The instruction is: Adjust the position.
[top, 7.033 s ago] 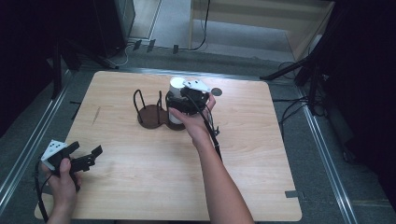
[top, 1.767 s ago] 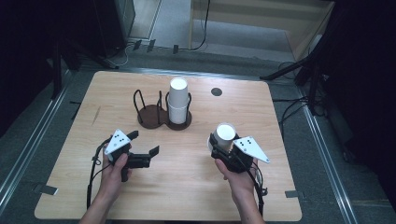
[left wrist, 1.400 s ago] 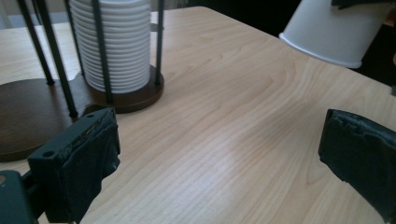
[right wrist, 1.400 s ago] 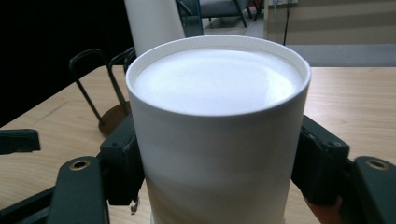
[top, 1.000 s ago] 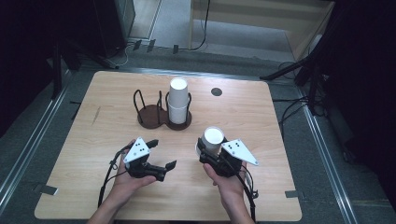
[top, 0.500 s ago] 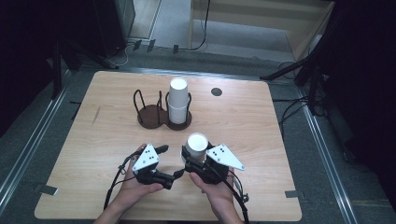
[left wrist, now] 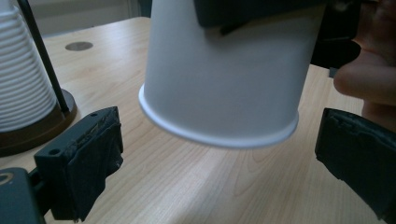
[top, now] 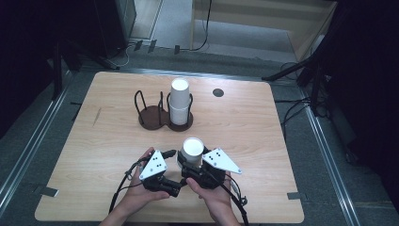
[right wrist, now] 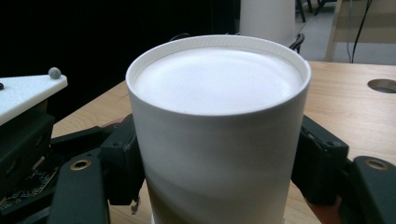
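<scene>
A white paper cup (top: 192, 149) is upside down, base up, with my right gripper (top: 190, 165) shut on its sides just above the table's near middle. In the right gripper view both pads (right wrist: 123, 158) press on the cup (right wrist: 217, 130). My left gripper (top: 172, 172) stands open right beside it. In the left gripper view my left gripper (left wrist: 219, 163) has its jaws wide on either side of the cup's rim (left wrist: 219, 135), apart from it. The cup (left wrist: 224, 79) hangs a little above the wood there.
A stack of white cups (top: 179, 101) stands in the right ring of a brown two-ring holder (top: 153, 117) at mid-table; the left ring holds nothing. A dark round hole (top: 218, 92) lies behind it. Bare wood spreads left and right of the hands.
Both hands have drawn together near the front edge: the right gripper carried the cup leftward, the left gripper came rightward until its jaws flank the cup.
</scene>
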Motion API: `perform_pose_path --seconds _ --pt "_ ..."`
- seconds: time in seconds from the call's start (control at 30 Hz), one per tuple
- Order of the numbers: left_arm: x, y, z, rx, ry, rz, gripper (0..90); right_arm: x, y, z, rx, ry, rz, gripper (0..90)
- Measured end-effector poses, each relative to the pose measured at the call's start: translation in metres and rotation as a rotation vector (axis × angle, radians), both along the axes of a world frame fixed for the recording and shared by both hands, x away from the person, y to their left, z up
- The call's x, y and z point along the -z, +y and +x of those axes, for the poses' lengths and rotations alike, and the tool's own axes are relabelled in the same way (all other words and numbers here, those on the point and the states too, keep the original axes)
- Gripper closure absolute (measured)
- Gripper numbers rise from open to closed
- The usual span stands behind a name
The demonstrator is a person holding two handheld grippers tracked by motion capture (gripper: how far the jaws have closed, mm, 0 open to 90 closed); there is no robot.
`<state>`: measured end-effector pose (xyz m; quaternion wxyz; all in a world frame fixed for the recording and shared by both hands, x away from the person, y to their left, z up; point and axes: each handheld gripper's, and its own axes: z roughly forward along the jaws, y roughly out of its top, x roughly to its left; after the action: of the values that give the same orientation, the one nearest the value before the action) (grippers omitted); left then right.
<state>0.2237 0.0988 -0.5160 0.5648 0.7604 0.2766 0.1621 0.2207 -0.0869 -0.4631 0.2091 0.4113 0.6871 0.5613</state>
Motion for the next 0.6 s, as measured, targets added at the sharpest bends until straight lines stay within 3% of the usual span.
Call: perform_pose_path --seconds 0.1,0.27,0.33,0.43,0.6 --pt "-0.0005 -0.0004 -0.0014 -0.019 -0.015 -0.002 7.8 0.0011 0.0033 -0.0015 -0.010 0.006 0.000 29.5" --pt "0.0001 -0.0012 -0.0023 -0.012 -0.021 0.006 8.5 0.0042 0.0062 -0.0020 -0.024 0.016 -0.001 29.4" --pt "0.0010 -0.0011 -0.0026 -0.026 -0.028 0.012 13.7 0.0052 0.0070 -0.0022 -0.023 0.018 -0.004 29.4" --pt "0.0010 0.0000 -0.0018 -0.015 -0.020 -0.001 14.9 0.0051 0.0068 -0.0025 -0.022 0.018 -0.004 29.1" --pt "0.0010 -0.0011 -0.0024 -0.020 -0.026 0.013 18.4 0.0055 0.0065 -0.0029 -0.015 0.013 -0.010 27.4"
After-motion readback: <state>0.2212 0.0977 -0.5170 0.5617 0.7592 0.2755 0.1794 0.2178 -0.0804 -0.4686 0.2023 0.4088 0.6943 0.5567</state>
